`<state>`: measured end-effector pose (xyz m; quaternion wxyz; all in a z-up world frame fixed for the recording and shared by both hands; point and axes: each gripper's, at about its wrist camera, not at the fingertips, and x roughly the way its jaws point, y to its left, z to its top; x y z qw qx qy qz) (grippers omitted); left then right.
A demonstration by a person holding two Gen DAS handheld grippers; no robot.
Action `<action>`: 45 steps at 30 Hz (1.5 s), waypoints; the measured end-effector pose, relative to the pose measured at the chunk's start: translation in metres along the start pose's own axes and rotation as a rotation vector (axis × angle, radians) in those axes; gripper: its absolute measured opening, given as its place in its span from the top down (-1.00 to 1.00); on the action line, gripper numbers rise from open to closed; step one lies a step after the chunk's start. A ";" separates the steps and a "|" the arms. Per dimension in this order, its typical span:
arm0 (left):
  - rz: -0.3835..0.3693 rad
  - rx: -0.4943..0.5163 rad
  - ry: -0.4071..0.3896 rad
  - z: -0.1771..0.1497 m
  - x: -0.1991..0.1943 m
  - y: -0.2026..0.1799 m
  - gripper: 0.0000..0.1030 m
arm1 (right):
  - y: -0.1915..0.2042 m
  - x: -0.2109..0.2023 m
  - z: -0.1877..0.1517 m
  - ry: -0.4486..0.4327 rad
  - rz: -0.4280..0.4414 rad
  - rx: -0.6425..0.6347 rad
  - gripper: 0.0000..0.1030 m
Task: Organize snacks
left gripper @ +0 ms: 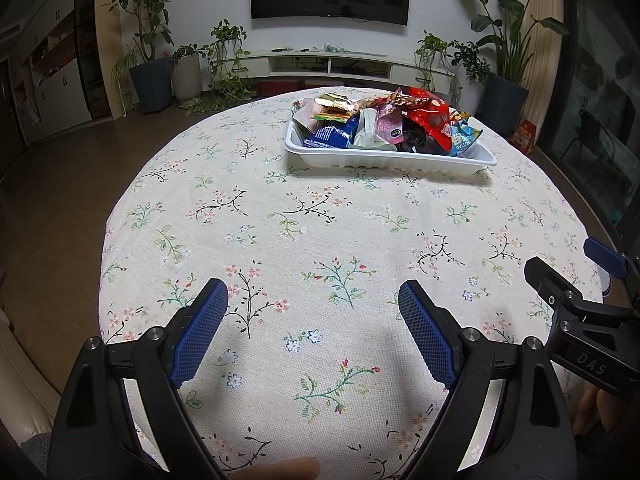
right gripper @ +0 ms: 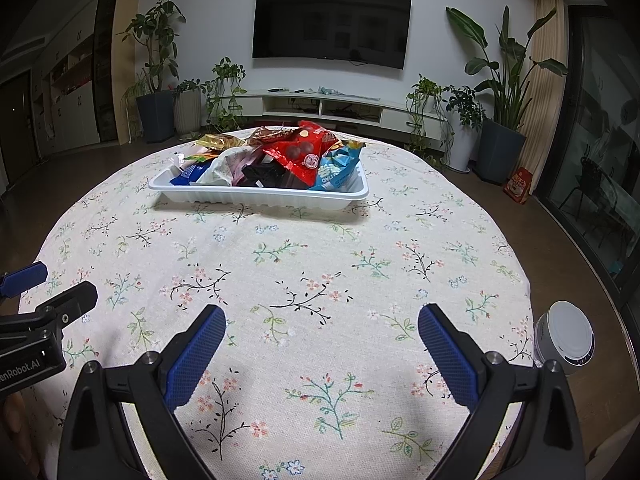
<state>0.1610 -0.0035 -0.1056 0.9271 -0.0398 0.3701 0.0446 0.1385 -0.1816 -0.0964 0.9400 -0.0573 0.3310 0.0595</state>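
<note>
Hovering released and empty, the left gripper (left gripper: 313,334) and right gripper (right gripper: 322,354) spread their fingers well short of the white tray (right gripper: 256,194). The snack packets (right gripper: 298,156) all sit heaped inside it, so the sorting looks done. Bare floral surface (right gripper: 320,264) lies between the tray and the near edge; a white tin (right gripper: 566,332) stands at the right rim.

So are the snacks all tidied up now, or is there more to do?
It looks finished or nearly so: the snack packets are piled in the white tray, and none lie loose on the flowered tablecloth in either view. Nothing is in hand: the left gripper and right gripper hang open and empty above the cloth.
</note>
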 end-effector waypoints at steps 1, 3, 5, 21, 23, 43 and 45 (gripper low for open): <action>0.000 0.000 0.000 0.000 0.000 0.000 -0.69 | 0.000 0.000 0.000 0.000 0.000 0.000 -0.93; -0.001 -0.002 0.000 0.000 0.000 0.000 -0.69 | -0.001 0.000 -0.001 0.001 0.001 -0.003 -0.93; 0.001 -0.002 0.000 0.000 0.000 0.001 -0.69 | -0.002 0.000 -0.002 0.000 0.001 -0.003 -0.93; 0.001 0.001 -0.001 0.000 0.000 0.000 -0.69 | -0.007 -0.001 -0.005 0.007 0.003 -0.014 -0.93; 0.001 0.001 -0.001 0.000 0.000 0.001 -0.69 | -0.007 -0.001 -0.005 0.008 0.002 -0.015 -0.93; -0.006 0.015 -0.044 0.000 -0.007 0.000 -0.74 | -0.015 0.002 -0.008 0.022 0.009 -0.031 -0.93; -0.010 0.016 -0.045 0.000 -0.007 0.000 -0.75 | -0.019 0.001 -0.009 0.025 0.009 -0.034 -0.93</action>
